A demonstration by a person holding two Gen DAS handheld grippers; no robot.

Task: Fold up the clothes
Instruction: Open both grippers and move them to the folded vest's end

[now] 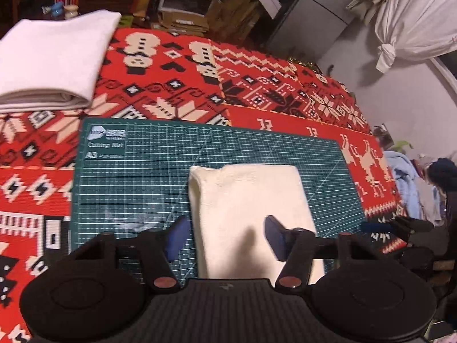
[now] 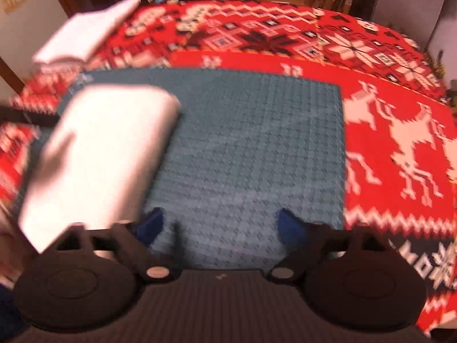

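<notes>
Item: folded cream garment (image 1: 251,214) on green cutting mat (image 1: 128,177), counter.

Left wrist view: left gripper (image 1: 225,235) is held over its near edge, jaws wide, empty. Right wrist view, blurred: right gripper (image 2: 220,224) jaws wide, garment beside them. Judged soft, light; best taken at a folded edge.

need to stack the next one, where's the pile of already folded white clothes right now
In the left wrist view the folded white pile sits at the far left corner of the red patterned blanket, beyond the green cutting mat.
</notes>
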